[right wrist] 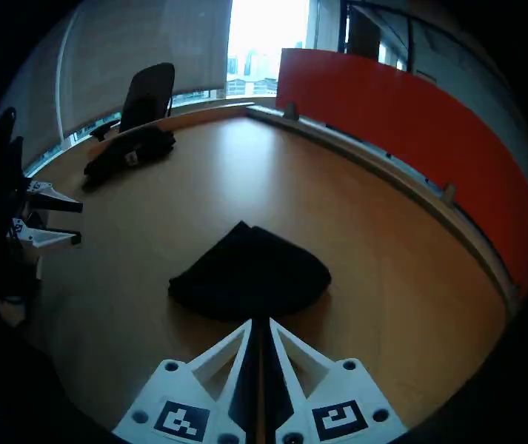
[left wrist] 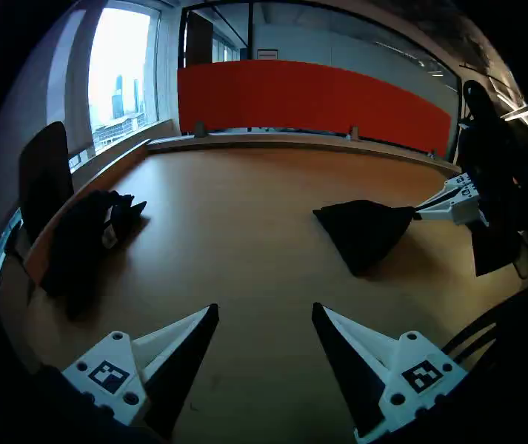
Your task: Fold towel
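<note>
A curved wooden worktop [left wrist: 264, 207] is backed by a red partition panel [left wrist: 308, 100]. A black cloth towel [right wrist: 252, 277] lies bunched mid-worktop. It tapers to an edge pinched between the pressed-together fingers of the right gripper [right wrist: 260, 323]. The left gripper [left wrist: 264, 311] holds its fingers spread over bare wood; they carry square black-and-white markers [left wrist: 108, 375]. The white tag on a dark bundle [left wrist: 86, 237] is too small to read.

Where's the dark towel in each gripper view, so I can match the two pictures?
Left gripper view: the towel sits right of centre on the table, one corner at the tips of the right gripper.
Right gripper view: the towel sits low in the centre, just ahead of the right gripper, whose jaws are shut.
Shared landmark: the red partition along the table's far edge.
</note>
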A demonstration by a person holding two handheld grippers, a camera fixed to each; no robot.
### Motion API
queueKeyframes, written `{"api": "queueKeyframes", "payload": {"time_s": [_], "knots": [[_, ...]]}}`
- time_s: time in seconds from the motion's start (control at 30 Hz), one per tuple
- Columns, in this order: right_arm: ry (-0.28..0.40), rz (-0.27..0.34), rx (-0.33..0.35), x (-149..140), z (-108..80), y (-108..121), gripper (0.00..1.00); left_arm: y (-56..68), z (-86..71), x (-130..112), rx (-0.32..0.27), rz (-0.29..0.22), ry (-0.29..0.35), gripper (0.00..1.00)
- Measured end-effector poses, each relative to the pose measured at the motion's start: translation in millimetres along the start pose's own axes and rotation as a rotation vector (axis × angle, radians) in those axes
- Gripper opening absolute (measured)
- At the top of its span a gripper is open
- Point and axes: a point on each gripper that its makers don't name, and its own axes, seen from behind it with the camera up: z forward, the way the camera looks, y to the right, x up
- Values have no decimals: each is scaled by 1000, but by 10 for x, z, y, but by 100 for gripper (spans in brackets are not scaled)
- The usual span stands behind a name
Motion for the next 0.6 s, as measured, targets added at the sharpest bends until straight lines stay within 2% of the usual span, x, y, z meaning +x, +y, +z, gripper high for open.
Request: {"api": "queueKeyframes", "payload": {"time_s": [0.3, 0.6], "knots": [[95, -34, -16, 626, -148, 151, 1, 61, 21, 128, -16, 3, 17, 94], [157, -54, -47, 1102, -421, 345, 1, 94, 33, 258, -32, 13, 36, 94]]}}
